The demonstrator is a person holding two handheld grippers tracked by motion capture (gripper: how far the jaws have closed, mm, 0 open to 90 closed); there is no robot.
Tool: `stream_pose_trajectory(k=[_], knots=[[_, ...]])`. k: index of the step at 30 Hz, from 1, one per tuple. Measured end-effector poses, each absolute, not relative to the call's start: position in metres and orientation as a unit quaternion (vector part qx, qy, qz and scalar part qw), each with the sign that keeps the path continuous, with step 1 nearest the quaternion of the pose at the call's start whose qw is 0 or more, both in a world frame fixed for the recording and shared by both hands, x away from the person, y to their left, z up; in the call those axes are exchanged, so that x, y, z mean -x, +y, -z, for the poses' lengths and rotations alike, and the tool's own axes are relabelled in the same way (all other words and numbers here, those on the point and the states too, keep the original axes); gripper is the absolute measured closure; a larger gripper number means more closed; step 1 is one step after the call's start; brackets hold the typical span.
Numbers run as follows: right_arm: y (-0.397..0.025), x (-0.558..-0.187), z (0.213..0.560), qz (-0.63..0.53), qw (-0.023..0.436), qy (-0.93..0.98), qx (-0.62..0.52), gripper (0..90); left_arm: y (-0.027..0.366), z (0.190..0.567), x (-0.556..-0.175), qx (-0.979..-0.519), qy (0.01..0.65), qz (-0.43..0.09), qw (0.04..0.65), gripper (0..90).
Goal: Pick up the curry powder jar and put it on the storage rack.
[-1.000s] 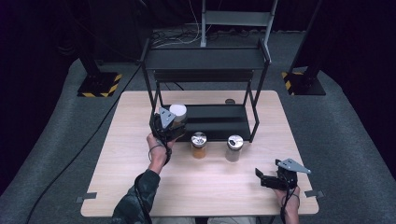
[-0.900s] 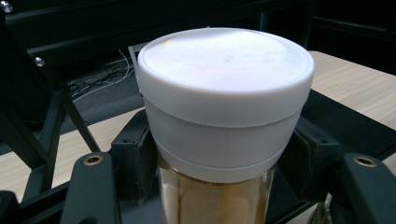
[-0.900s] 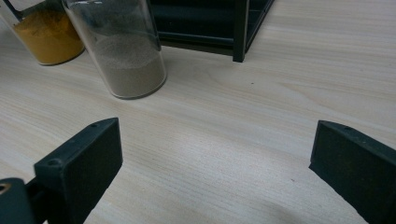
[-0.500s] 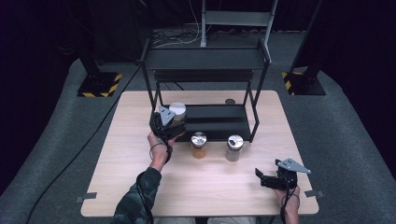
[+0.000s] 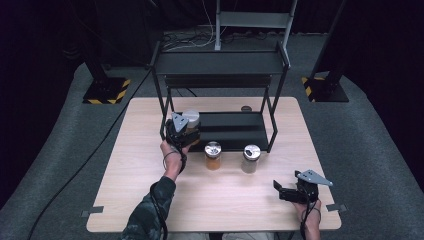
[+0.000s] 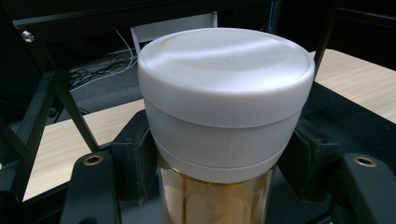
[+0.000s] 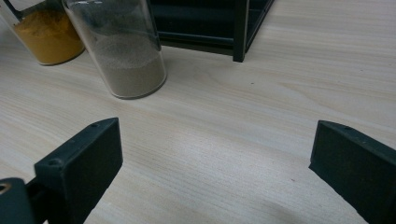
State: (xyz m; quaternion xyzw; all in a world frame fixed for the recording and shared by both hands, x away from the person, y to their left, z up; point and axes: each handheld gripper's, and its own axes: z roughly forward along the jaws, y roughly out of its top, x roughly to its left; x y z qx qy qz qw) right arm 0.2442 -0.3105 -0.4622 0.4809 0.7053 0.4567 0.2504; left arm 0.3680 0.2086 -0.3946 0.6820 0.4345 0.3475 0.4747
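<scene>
- Tabletop (image 5: 150,200): pale wood, set on grey carpet, dark surroundings.
- Rack (image 5: 220,62): black metal, two tiers, standing at the far half of the tabletop; its lower shelf (image 5: 235,127) sits low over the wood.
- Left gripper (image 5: 181,131): at the rack's near-left corner, forearm reaching straight forward from the bottom edge, wrist roughly level. Jaws clamped on the white-lid jar (image 6: 224,93), gripping the glass just under the lid; tan powder shows below. The jar is upright, at the left end of the lower shelf; whether its base rests on the shelf I cannot tell.
- Right gripper (image 5: 289,192): low at the near-right of the tabletop, pointing left toward the loose jars, hand behind it near the edge. Jaws spread wide, nothing between them, bare wood in the gap.
- Orange jar (image 5: 213,155) and grey jar (image 5: 250,158): metal lids, standing side by side just in front of the rack, apart from each other.
- Risks, as I judge them: the grip is high on the jar, so a quick tilt could swing the base into the rack's post or shelf edge. Releasing before the base is seated could topple it. A careless sweep of the left forearm could knock the orange jar, which stands near it.
</scene>
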Motion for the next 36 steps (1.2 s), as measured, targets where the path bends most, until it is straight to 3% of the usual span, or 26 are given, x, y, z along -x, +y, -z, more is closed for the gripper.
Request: stream_pose_trajectory(k=[36], knots=[[-0.311, -0.244, 0.462, -0.457, 0.251, 0.705, -0.480, 1.5, 0.200, 0.410, -0.389, -0.678, 0.456, -0.344, 0.463, 35.2]])
